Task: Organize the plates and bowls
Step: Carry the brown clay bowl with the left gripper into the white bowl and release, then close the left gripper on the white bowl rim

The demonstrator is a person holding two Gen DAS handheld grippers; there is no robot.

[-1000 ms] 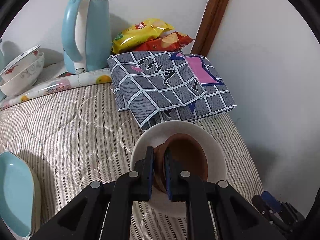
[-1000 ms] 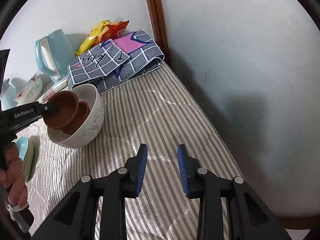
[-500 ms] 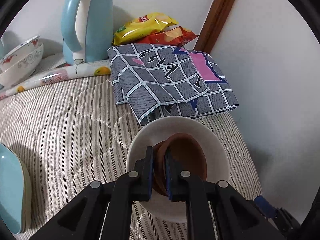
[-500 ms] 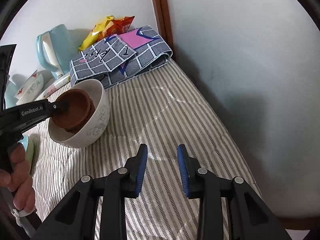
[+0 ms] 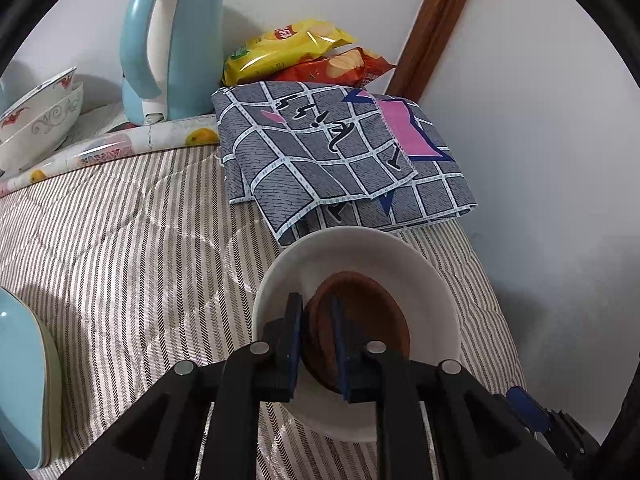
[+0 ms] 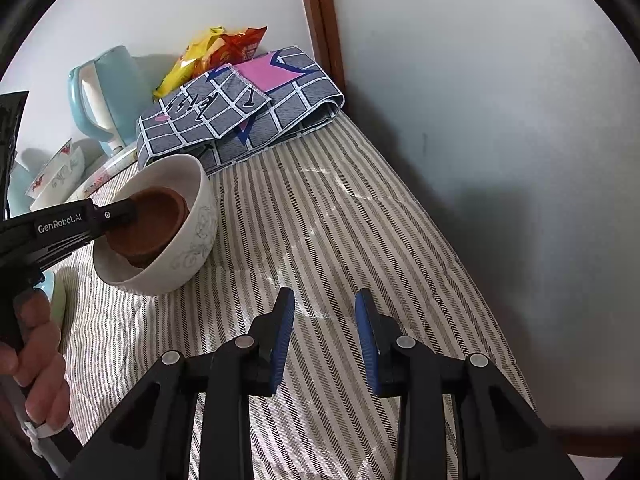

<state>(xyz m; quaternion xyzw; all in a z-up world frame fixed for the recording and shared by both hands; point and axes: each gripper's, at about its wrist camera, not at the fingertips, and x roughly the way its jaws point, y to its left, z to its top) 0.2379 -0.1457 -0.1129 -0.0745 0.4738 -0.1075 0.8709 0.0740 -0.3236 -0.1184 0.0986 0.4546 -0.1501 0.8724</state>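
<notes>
- Left gripper (image 5: 316,336): jaws closed on the rim of the brown bowl (image 5: 368,316), held by the person's left hand (image 6: 38,364).
- Right gripper (image 6: 325,338): jaws parted, holding nothing, right of that bowl.

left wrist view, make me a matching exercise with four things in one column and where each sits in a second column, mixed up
Things:
1. brown bowl
2. kettle
3. snack packets
4. light blue plate

Places:
A. far left edge, on the striped cover
B. inside the white bowl, between the left gripper's fingers
C. by the wall, behind the checked cloth
D. left of the snack packets

Pairs: 1-B, 2-D, 3-C, 4-A
</notes>
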